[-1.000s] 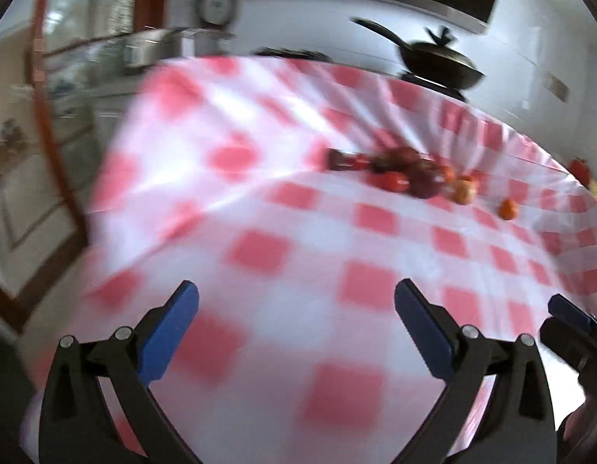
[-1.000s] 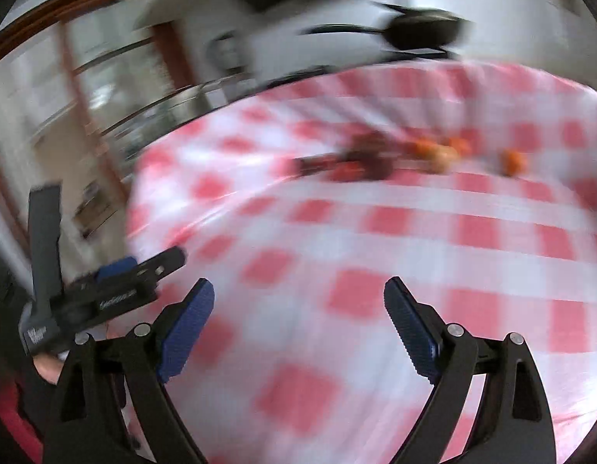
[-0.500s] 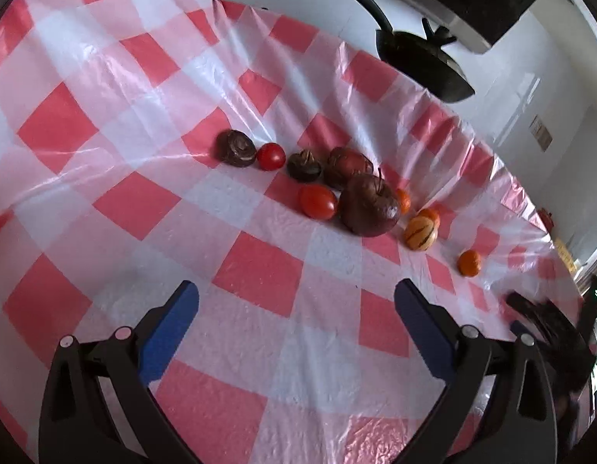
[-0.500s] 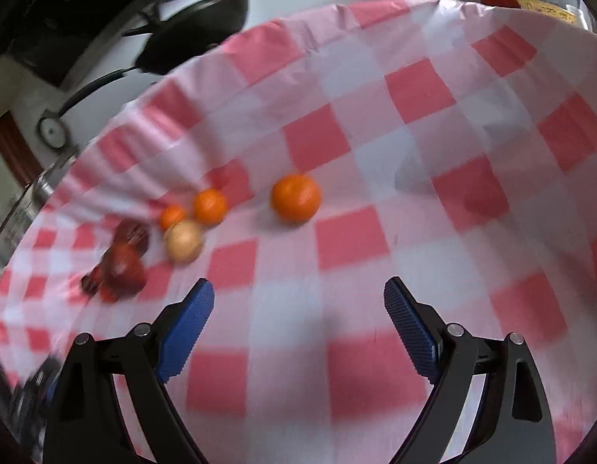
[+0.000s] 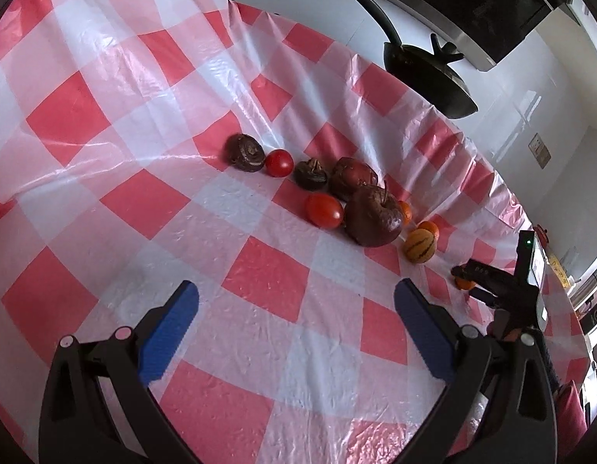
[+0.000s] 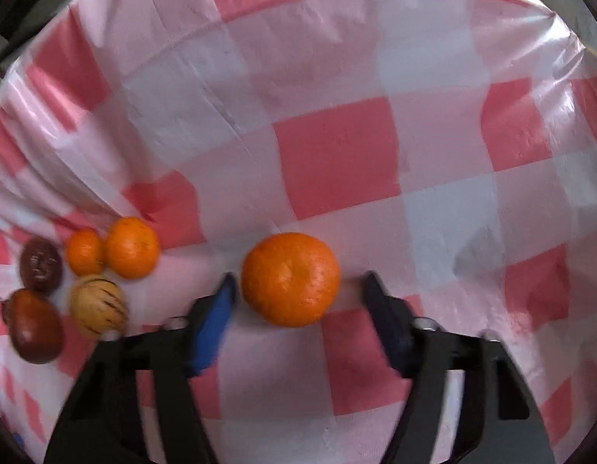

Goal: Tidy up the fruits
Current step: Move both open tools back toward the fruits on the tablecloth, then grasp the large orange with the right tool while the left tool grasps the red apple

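Right gripper (jaws apart) straddles orange on tablecloth.

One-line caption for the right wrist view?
Open right gripper straddles a lone orange on the checked tablecloth.

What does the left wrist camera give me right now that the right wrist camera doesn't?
Left wrist only: the two red tomatoes, the dark round fruits at the row's far end, the black pan beyond the table, and the right gripper seen from outside.

Right wrist only: the right gripper open, its fingers either side of the lone orange, not yet touching.

Both: the checked tablecloth, the striped yellow fruit and the big dark apple.
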A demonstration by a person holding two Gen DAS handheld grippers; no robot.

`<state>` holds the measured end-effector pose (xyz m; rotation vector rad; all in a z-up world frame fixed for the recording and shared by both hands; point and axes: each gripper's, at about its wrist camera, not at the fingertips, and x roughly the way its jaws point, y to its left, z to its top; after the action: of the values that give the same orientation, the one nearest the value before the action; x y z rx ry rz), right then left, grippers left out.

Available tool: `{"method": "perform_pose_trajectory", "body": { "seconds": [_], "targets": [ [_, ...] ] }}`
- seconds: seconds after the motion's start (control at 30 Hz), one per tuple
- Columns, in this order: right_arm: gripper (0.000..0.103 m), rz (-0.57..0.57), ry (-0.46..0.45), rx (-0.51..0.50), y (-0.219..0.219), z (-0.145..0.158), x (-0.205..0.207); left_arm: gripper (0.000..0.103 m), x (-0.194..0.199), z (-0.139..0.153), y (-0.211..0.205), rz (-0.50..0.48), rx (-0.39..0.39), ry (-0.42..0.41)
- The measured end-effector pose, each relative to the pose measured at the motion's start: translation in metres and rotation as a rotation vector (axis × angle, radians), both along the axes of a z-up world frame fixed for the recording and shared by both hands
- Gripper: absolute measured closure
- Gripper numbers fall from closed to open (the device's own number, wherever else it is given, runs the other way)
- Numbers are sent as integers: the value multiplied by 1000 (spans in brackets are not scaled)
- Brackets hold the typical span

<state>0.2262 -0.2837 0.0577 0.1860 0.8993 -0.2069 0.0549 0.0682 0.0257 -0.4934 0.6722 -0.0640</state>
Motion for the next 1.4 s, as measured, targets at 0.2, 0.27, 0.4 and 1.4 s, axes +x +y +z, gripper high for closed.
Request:
{"method": "perform_pose_trajectory", "body": {
  "seconds": [0.2,0.27,0.4,1.4],
  "targets": [
    [57,38,-87,150,6,5,-52,2,0,1,-3,-4,26,0],
    [57,62,-114,204,15,4,-74,2,0,2,-4,-6,32,1],
    [57,89,-161,227,24,4,-89,2,-1,1,-4,-5,34,8],
    [57,112,-180,320,21,5,-76,35,157,-4,-132,-385,674,111]
  ]
}}
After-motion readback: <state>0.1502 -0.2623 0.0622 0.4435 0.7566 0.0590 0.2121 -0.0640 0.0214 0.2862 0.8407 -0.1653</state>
